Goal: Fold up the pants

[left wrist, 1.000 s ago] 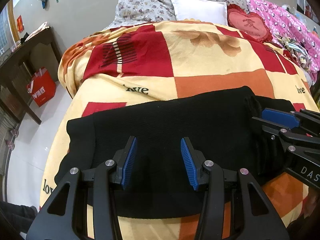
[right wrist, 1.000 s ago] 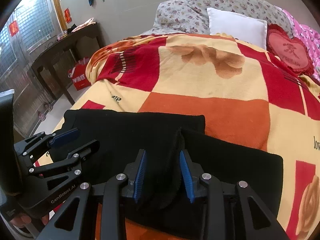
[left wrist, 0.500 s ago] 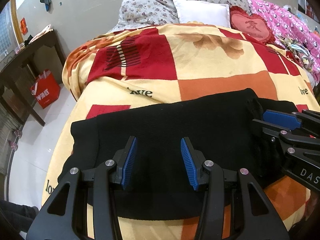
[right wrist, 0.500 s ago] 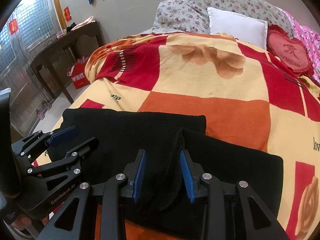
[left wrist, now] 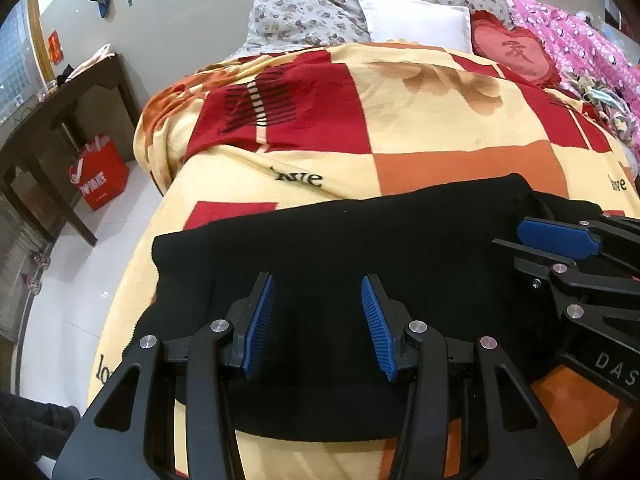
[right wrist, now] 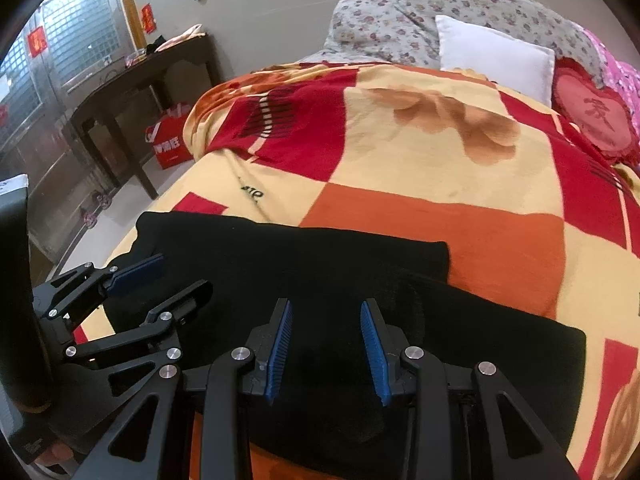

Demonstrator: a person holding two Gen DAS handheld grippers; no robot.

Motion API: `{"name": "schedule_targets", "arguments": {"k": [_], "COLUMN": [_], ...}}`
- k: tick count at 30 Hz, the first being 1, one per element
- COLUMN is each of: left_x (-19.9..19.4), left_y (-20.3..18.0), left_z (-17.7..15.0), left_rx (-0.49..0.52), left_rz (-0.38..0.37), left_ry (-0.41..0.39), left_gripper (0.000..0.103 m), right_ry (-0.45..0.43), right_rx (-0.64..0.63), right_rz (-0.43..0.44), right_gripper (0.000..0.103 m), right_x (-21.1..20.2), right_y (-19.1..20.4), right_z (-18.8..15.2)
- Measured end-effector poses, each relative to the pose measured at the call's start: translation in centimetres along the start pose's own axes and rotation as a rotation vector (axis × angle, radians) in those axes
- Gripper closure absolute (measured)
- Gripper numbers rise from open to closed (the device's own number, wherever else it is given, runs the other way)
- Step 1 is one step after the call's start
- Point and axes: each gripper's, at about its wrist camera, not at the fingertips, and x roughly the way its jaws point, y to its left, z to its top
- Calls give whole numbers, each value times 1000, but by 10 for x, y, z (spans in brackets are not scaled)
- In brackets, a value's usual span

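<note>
Black pants (left wrist: 360, 248) lie flat across the near end of the bed, folded over on themselves; they also show in the right wrist view (right wrist: 320, 264). My left gripper (left wrist: 318, 320) is open and empty just above the pants' left half. My right gripper (right wrist: 326, 340) is open over the right half, where a raised fold of black cloth (right wrist: 404, 300) sits just ahead of its fingertips; nothing is pinched between its pads. Each gripper shows in the other's view, the right (left wrist: 560, 248) and the left (right wrist: 160, 280).
The bed carries a checked red, orange and yellow blanket (left wrist: 400, 120). A white pillow (left wrist: 416, 20), a floral pillow and a red heart cushion (left wrist: 516, 52) lie at the head. A dark wooden table (left wrist: 60, 120) and a red bag (left wrist: 100, 176) stand on the floor at the left.
The right gripper has opened wider and let go of the black fold that stood between its pads; both grippers have lifted back slightly from the pants.
</note>
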Motion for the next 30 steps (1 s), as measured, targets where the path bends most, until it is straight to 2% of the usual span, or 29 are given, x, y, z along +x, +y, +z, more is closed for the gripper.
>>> {"name": "schedule_targets", "arguments": {"k": [6,12,14,18,21,23,27,28,30], "left_x": [-2,1,2,-1,-6,-12,-25,-26,-18], "left_y": [2,4,9,39,75,98,120,125,129], "left_z": [-1,-1,-2,-7,-15,-22,-33,-36,-39], "left_rx": [1,-8,-25,-156,-288,-380,-457,-484,-537], "left_rz": [34,22,-3,-178,-250,-275,-191,-186,-195], "left_ry": [-34,-18,9,94,130,135,125,126,149], "left_gripper": [58,58,58,58,58,58,51,37,31], "right_ry": [3,4,4,1,-21,-34,-22,-14,0], "right_rx": [2,4,1,-22,-79,-107,-200,-235,-311], "right_rz": [-5,-6,-3,19,53,104,175,184,198], "right_gripper": [69,69,69,69,60,58,54,53,50], "right_x": [2,3,3,8,13,20,47,54,69], "right_y": [2,1,2,8,22,31,60,69,86], "right_z": [1,2,3,11,27,41,69,73,79]}}
